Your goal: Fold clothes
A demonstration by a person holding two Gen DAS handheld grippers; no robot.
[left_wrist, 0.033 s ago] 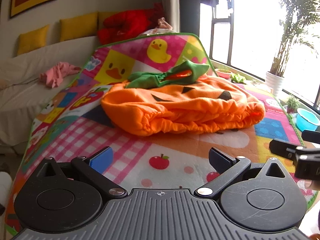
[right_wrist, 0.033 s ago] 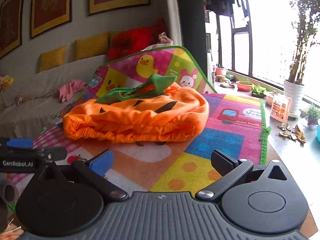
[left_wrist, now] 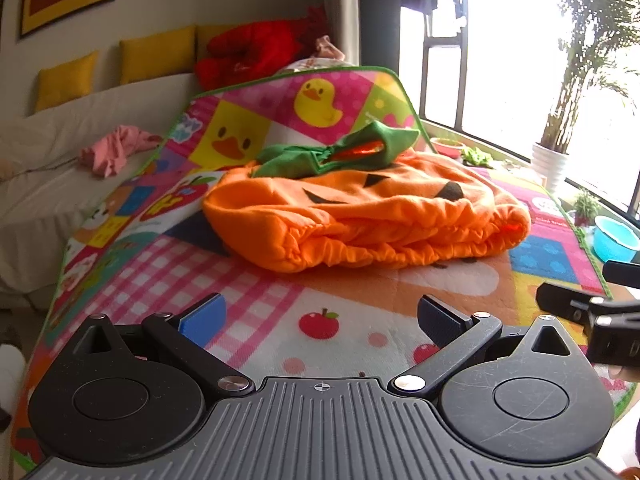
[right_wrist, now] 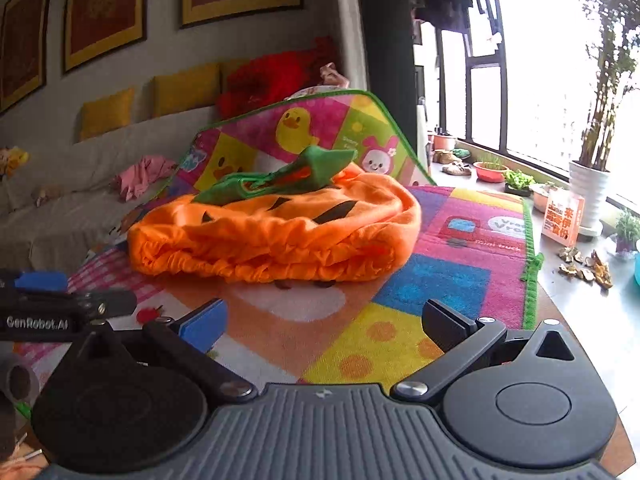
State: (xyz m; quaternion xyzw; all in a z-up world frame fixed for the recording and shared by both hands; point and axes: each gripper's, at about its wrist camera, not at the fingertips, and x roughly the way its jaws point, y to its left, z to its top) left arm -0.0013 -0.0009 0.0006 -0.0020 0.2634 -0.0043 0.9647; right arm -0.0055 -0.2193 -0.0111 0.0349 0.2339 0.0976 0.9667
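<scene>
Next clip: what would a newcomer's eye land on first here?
The orange pumpkin costume with a green collar, lying in a heap mid-mat. Under it the loud cartoon play mat, its far end curling up against the sofa. Both grippers, left and right, hover open short of the costume.

No visible change between the frames, pumpkin costume (left_wrist: 360, 216) lying in the same place on the play mat (left_wrist: 160, 280), both grippers spread apart as before
</scene>
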